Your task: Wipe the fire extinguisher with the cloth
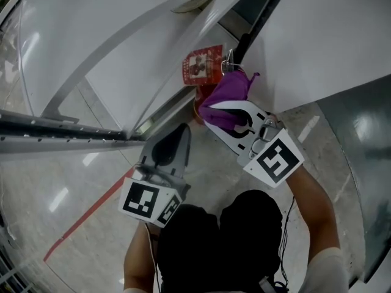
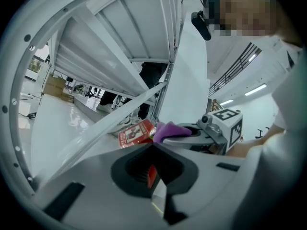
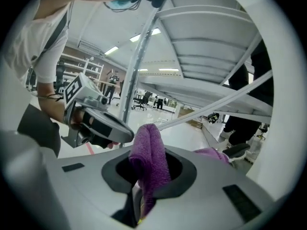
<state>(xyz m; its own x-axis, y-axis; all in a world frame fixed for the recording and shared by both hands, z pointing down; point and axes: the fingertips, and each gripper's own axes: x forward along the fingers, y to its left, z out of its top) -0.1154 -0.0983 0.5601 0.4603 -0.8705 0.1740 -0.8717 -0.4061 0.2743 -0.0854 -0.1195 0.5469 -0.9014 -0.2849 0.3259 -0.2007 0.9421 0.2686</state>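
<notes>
Wiping apparently just starting: cloth point(image 1: 230, 93) pinched in right gripper point(image 1: 214, 113) close by fire extinguisher point(image 1: 202, 66), contact unclear, left gripper point(image 1: 183, 128) pressed together, empty, aside.

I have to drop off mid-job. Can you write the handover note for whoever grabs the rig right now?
Right tool: shut on the purple cloth, which is held at the top of the fire extinguisher.
Left tool: shut and empty, close beside the extinguisher and clear of the cloth.
The extinguisher's red tag is uncovered.
Done: the cloth is gripped and at the extinguisher. How much has been wiped cannot be told.
Left: probably wipe on down the body.
</notes>
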